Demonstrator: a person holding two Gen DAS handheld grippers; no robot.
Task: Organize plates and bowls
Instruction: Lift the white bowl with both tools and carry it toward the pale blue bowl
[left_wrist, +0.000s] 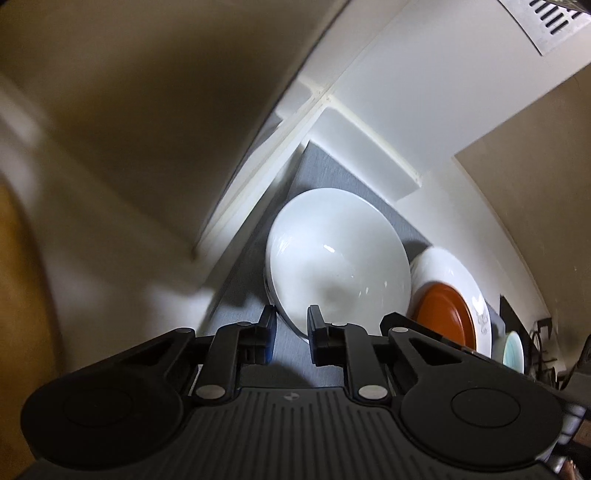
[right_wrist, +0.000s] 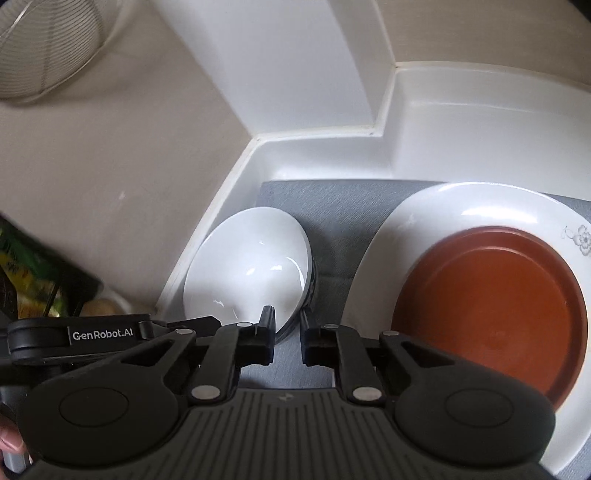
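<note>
So far the bowl sits on the grey mat in the bench's back left corner, both tongs clamped on its near rim: left tongs, right tongs. Just beside it a brown plate is stacked on a white plate. Judged from this, stacking is part done. A small teal dish remains apart.

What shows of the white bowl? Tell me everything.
The bowl is glossy white, ceramic-looking, round, deep and empty, with bright glints inside. It sits tilted over a grey mat in a white-walled corner, seemingly nested in a second bowl whose edge shows beneath. The left gripper and right gripper each clamp its near rim, one jaw inside, one outside. A plate lies beside it, apart.
</note>
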